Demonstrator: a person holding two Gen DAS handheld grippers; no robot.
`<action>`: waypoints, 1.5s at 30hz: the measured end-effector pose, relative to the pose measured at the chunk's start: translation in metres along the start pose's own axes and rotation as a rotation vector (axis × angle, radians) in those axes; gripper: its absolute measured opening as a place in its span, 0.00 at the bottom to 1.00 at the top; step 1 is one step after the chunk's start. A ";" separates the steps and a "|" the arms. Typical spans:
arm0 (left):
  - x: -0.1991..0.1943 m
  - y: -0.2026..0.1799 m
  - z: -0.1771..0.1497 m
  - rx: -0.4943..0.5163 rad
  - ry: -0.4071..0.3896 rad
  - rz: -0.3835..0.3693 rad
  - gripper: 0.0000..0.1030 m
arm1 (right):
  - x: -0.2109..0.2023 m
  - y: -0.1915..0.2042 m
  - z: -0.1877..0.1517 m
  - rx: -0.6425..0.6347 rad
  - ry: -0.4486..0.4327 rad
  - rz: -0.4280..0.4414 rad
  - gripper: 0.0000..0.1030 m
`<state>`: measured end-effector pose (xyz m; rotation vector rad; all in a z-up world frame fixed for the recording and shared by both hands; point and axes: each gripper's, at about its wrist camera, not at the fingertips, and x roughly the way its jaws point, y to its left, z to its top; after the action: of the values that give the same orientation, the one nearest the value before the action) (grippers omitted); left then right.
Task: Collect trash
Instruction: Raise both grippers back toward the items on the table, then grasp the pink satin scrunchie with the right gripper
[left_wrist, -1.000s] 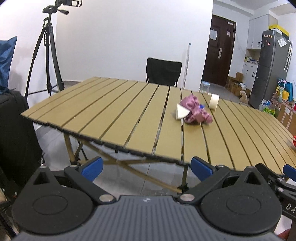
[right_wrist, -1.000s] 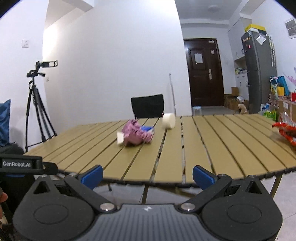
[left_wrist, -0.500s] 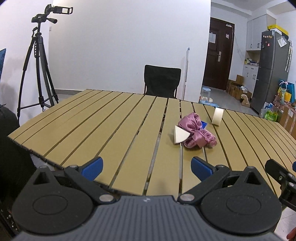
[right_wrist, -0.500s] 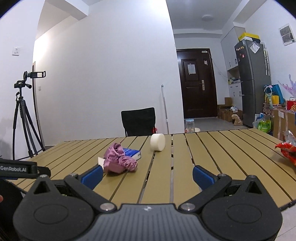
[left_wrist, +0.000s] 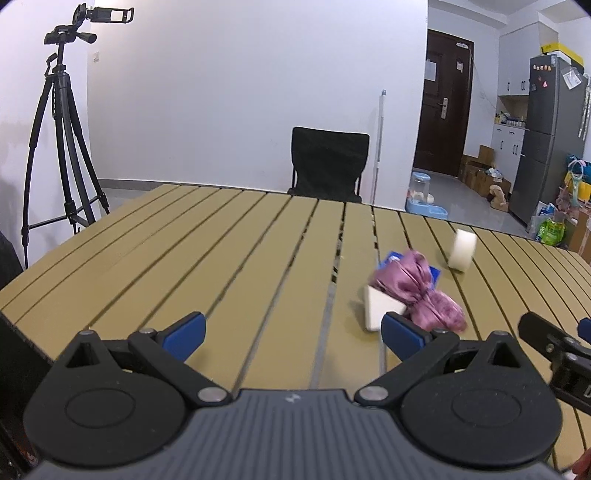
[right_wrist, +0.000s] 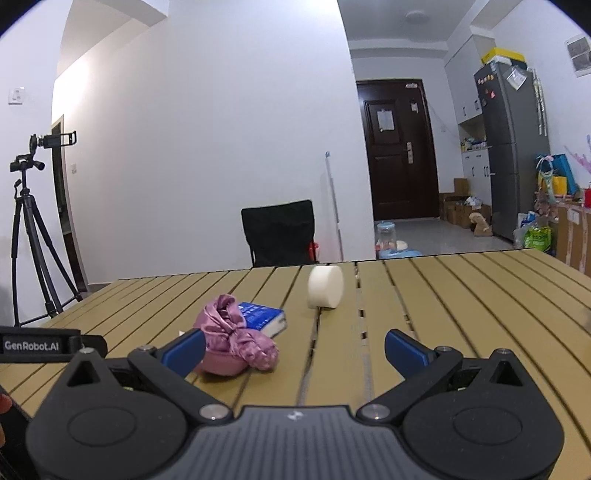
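pink crumpled fabric (left_wrist: 417, 291) lay near the middle of the slatted wooden table (left_wrist: 184, 251), touching a white card (left_wrist: 380, 310) at its near edge and half covering a blue booklet (right_wrist: 262, 315); a white roll (right_wrist: 325, 281) stood on its edge just beyond them. over the last second both grippers had come forward from off the table's near edge to above its surface, so the pile sat much closer in both views. the left gripper (left_wrist: 291, 334) was released, fingers spread wide and holding nothing, its right finger just short of the card. the right gripper (right_wrist: 293, 349) was likewise spread and empty, with the fabric beside its left finger. nothing had been picked up. the approach looked nearly done; the next step was probably closing on the fabric or card. no bin was visible in either view.
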<state>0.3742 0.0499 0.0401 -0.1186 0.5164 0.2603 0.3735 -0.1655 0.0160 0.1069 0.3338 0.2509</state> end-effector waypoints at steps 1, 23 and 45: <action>0.005 0.002 0.003 -0.004 -0.001 0.002 1.00 | 0.007 0.003 0.002 0.001 0.006 0.004 1.00; 0.053 0.028 0.019 -0.039 0.045 0.047 1.00 | 0.141 0.052 -0.002 0.021 0.321 0.027 0.57; 0.050 0.000 0.017 -0.023 0.039 -0.013 1.00 | 0.094 0.028 0.000 0.043 0.217 0.016 0.28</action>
<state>0.4240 0.0641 0.0300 -0.1493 0.5517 0.2511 0.4529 -0.1136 -0.0091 0.1246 0.5545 0.2719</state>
